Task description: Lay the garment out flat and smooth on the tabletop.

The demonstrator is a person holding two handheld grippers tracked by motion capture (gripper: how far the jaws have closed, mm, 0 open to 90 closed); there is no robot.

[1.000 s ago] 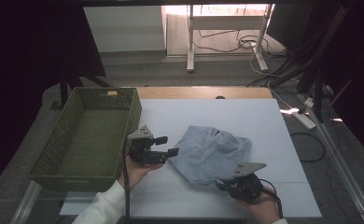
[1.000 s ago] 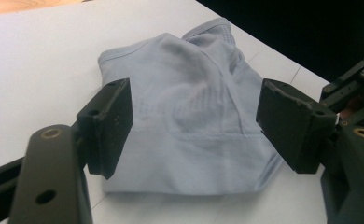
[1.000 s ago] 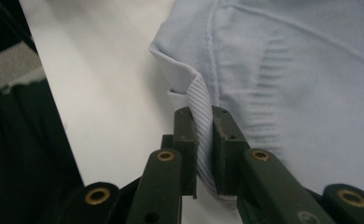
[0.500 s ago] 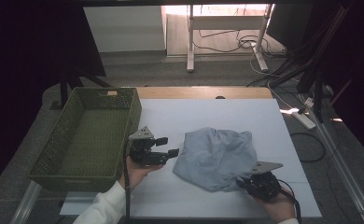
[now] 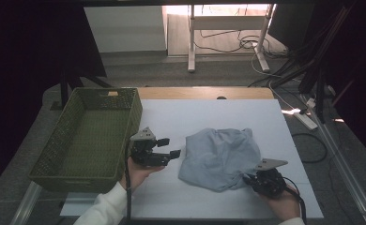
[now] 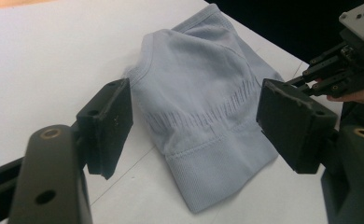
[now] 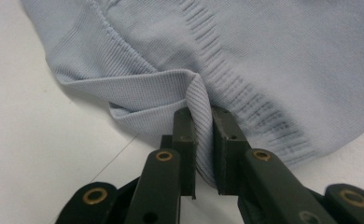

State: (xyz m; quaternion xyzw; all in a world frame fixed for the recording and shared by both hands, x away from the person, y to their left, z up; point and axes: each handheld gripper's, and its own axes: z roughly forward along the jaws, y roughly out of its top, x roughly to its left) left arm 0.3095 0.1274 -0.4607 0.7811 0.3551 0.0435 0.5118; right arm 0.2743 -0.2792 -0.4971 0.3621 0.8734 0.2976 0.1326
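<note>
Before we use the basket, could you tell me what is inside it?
The basket looks empty: its green woven floor shows bare. The strip just behind its near wall is hidden. The garment lies on the table.

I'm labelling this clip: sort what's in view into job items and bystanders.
In the job:
- crumpled pale blue knit garment
- right gripper, shut on a fold of its ribbed hem
- left gripper, open, facing the garment
- probably the green woven plastic basket

Lying about:
- white power strip on the floor
- floor cables
</note>
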